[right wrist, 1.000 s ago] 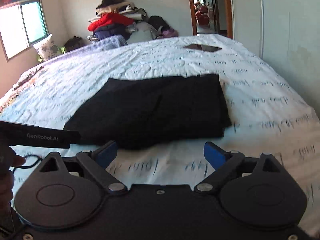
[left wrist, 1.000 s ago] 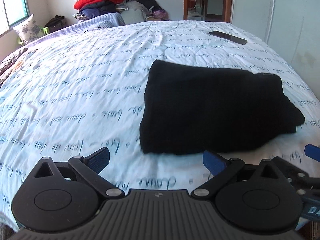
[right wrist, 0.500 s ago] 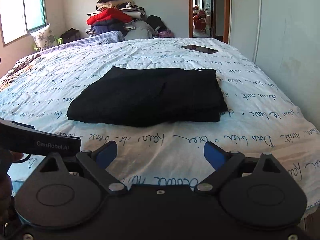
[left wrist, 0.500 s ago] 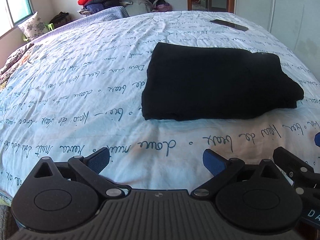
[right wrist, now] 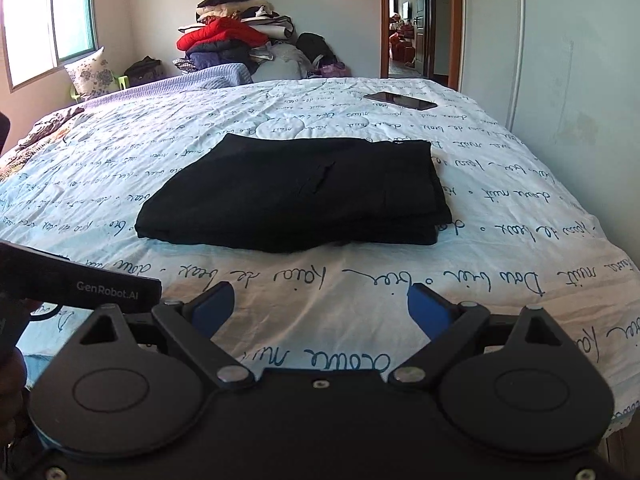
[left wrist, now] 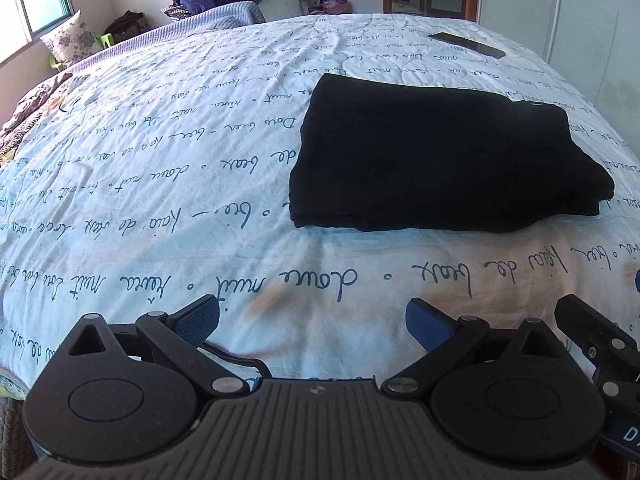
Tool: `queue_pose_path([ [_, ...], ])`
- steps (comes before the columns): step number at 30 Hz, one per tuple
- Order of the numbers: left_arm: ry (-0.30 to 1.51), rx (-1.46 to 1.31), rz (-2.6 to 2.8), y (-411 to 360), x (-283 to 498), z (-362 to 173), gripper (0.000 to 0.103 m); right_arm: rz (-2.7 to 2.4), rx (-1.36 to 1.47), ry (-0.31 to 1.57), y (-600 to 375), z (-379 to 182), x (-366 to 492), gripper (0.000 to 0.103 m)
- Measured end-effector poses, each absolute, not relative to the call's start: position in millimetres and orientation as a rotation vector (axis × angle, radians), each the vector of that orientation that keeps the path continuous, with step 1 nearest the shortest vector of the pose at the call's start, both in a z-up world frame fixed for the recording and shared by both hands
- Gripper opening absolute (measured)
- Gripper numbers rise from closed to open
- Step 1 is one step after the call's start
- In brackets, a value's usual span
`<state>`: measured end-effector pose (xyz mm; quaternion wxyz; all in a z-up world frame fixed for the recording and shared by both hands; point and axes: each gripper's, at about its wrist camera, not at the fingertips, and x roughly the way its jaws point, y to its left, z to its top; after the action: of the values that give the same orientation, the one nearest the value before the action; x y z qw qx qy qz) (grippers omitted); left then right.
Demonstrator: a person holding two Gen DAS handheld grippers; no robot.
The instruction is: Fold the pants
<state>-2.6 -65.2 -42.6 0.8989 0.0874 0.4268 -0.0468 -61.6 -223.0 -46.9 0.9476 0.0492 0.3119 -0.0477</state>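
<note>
The black pants [left wrist: 436,156] lie folded into a thick rectangle on the white bedspread with blue script [left wrist: 160,168]. In the right wrist view the pants [right wrist: 304,196] sit at the middle of the bed, stacked layers showing at their right edge. My left gripper [left wrist: 312,322] stands open above the bed's near edge, well short of the pants, nothing between its blue pads [left wrist: 200,318]. My right gripper [right wrist: 322,312] is open too, empty, also back from the pants. The left gripper's body [right wrist: 80,284] shows at the left of the right wrist view.
A dark phone [right wrist: 400,101] lies flat on the bed's far right part. Piled clothes and bags [right wrist: 240,46] stand beyond the far edge, a pillow [right wrist: 90,76] under the window at left. A white wall [right wrist: 560,60] runs along the bed's right side, with a doorway [right wrist: 416,20] behind.
Both grippers have drawn back from the folded pants toward the bed's near edge and risen a little; the pants now look farther away. Both stayed open. The pants have not moved.
</note>
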Motion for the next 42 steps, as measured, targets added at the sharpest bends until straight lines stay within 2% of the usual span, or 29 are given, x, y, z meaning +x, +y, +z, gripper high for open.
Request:
queue_pose_path([
  [42, 0.897, 0.170, -0.087, -63.8, -0.6, -43.7, 0.101, -0.082, 0.086, 0.645, -221.0, -47.8, -58.4, 0.095],
])
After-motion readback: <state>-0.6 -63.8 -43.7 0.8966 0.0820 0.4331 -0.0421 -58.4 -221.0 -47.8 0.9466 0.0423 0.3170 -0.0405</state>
